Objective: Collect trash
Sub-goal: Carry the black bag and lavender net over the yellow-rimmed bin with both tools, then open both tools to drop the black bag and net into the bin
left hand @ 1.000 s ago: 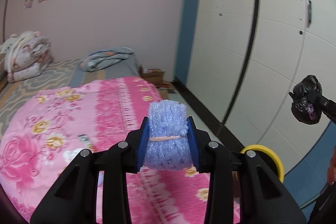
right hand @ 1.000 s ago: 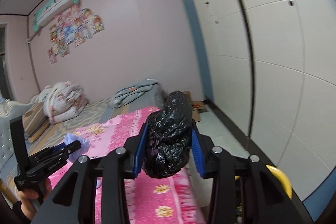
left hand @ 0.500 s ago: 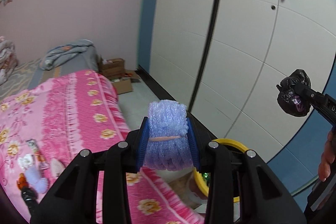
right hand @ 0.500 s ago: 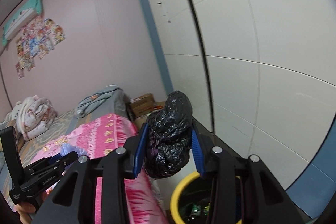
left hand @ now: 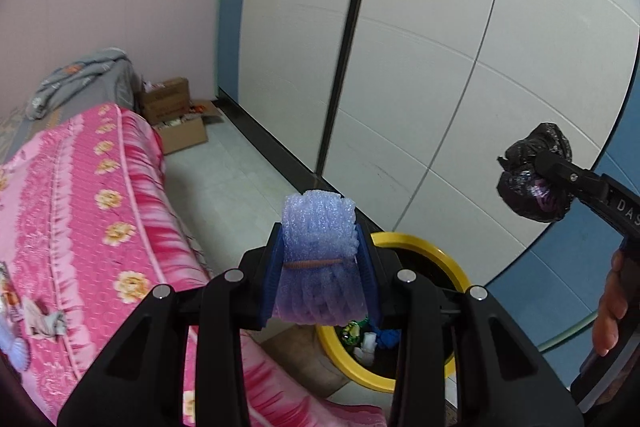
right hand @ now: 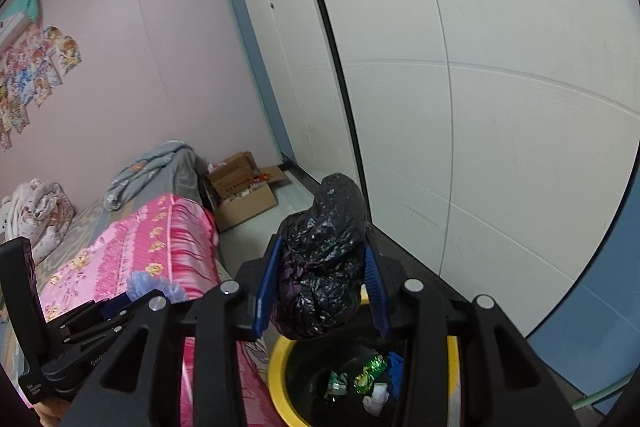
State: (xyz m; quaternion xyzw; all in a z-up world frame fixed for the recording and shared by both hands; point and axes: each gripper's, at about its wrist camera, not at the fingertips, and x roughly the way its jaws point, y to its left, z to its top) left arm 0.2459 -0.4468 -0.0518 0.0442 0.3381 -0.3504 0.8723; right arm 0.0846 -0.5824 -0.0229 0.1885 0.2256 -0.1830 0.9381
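Foam roll [left hand: 318, 259]: pale blue-violet bubbled sheet, rolled, bound at mid-height by a thin orange band; clamped upright between the blue pads of the left gripper [left hand: 319, 269], top protruding past the tips. Black plastic bag [right hand: 322, 259]: crumpled, glossy, pinched between the pads of the right gripper [right hand: 320, 275], directly above the yellow-rimmed bin [right hand: 280, 355]. Bin holds wrappers and paper scraps; stands on the floor just beside the pink floral bedspread [left hand: 80, 211], near white wardrobe doors [left hand: 420, 67].

place: home bedroom | cues: pink floral bed [left hand: 80, 211], white wardrobe [left hand: 420, 47], wall posters [right hand: 32, 75]
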